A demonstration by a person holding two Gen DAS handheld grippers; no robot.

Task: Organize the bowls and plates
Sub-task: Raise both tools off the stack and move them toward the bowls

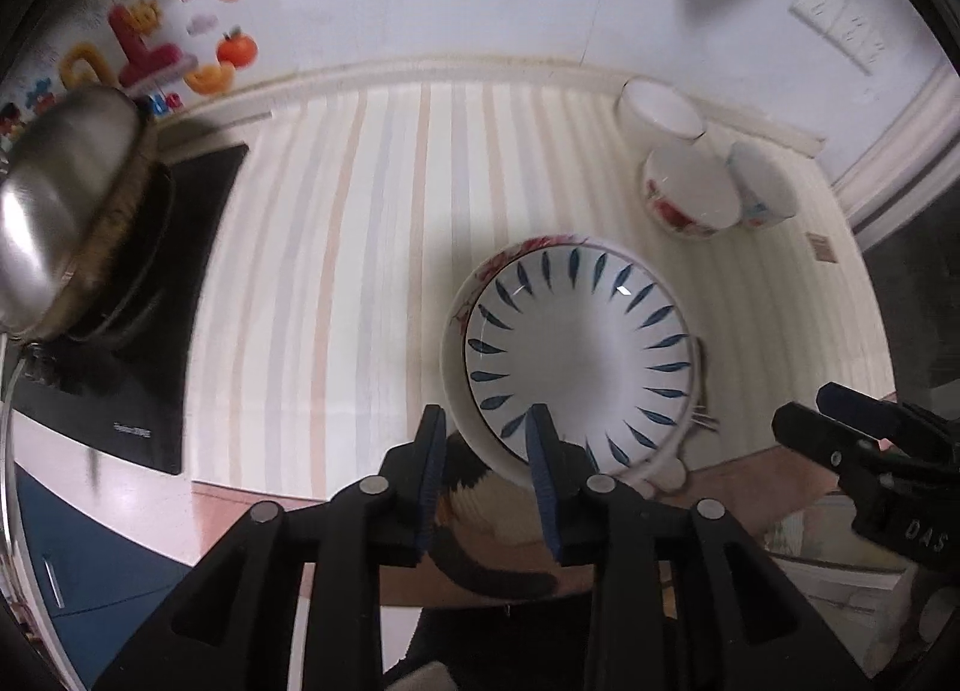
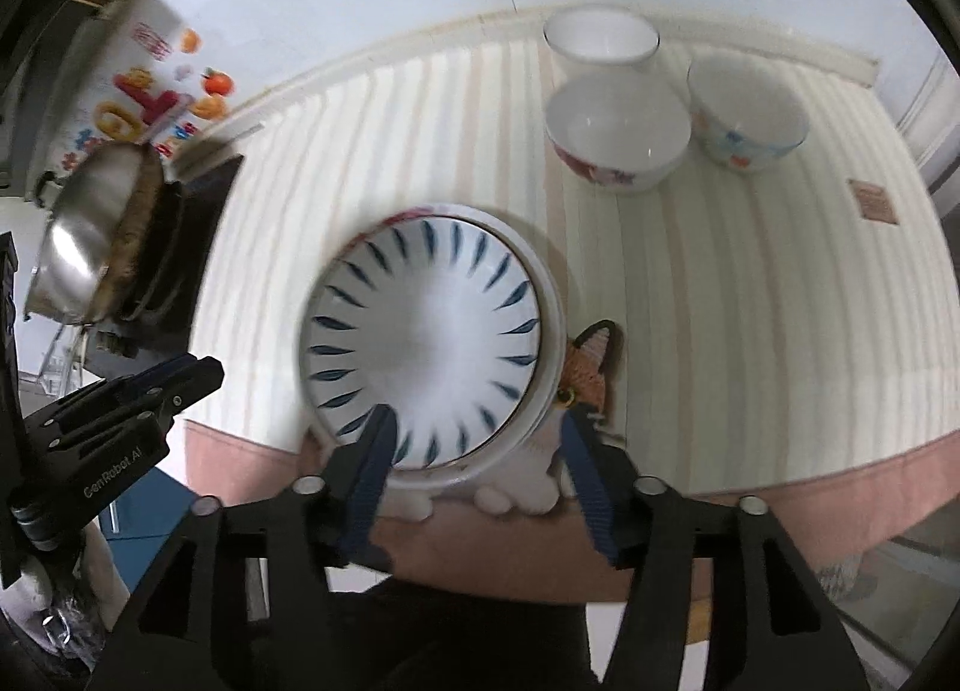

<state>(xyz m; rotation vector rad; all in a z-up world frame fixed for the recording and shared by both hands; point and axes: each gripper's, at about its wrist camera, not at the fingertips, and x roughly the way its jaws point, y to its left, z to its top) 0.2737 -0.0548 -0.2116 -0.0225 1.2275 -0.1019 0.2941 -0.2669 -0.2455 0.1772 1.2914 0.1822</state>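
Observation:
A white plate with blue leaf marks (image 1: 579,355) lies on top of a larger red-patterned plate (image 1: 480,271) near the table's front edge; the blue-leaf plate also shows in the right wrist view (image 2: 429,337). My left gripper (image 1: 489,421) is open, its jaws either side of the stack's near rim. My right gripper (image 2: 477,421) is open over the near rim of the stack. Three bowls stand at the back right: a plain white one (image 2: 600,39), a red-flowered one (image 2: 618,132) and a blue-and-red patterned one (image 2: 747,114).
The table has a striped cloth (image 2: 750,331). A fox-shaped coaster (image 2: 591,373) lies under the stack's right side. A steel pot (image 2: 84,247) sits on a black cooktop (image 1: 150,331) at the left. A wall runs behind the table.

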